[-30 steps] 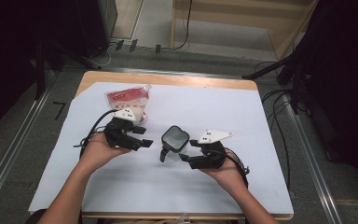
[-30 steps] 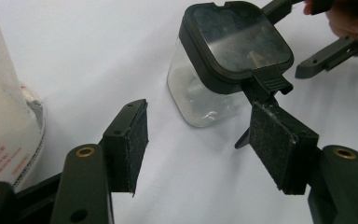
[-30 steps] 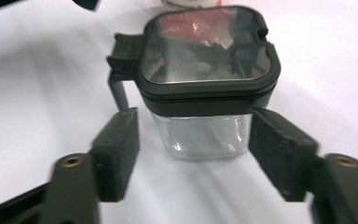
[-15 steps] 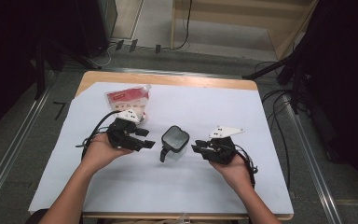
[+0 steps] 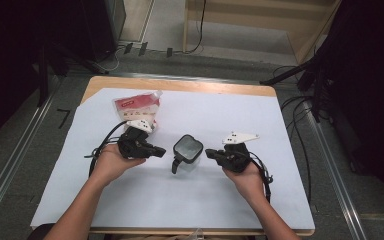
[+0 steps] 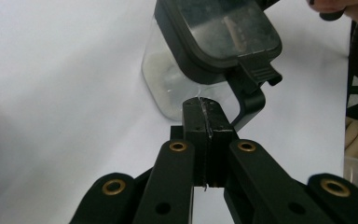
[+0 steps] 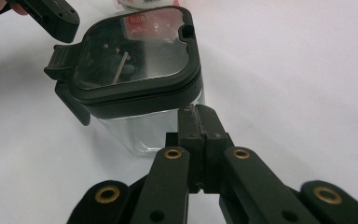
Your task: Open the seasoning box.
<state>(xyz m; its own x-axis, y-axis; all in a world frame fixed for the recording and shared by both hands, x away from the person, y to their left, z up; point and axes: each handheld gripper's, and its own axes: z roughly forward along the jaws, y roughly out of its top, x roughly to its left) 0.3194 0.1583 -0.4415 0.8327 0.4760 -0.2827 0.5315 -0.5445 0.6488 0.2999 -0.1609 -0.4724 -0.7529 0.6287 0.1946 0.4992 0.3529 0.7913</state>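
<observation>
The left tool (image 5: 166, 153) and the right tool (image 5: 208, 152) point at each other across a clear jar (image 5: 187, 154) with a dark lid (image 5: 188, 146), which stands upright near the middle of the bench (image 5: 280, 200), a little closer to its near edge than to its far one. Both tools have just been closing, and each now has its jaws pressed together on nothing; the gripper views show the black pads meeting flush with no part of the jar between them. The jar stands between the two tips, close to each but apart from both, so either hand is about equally near. Its latch handle (image 5: 176, 164) hangs down the side turned toward the near edge and the left tool, which probably makes that the side to work from, while the right tool faces the plain wall (image 7: 135, 133) under the lid. A red-and-white packet (image 5: 136, 106) lies toward the far left corner, behind the left hand (image 5: 111, 163).
</observation>
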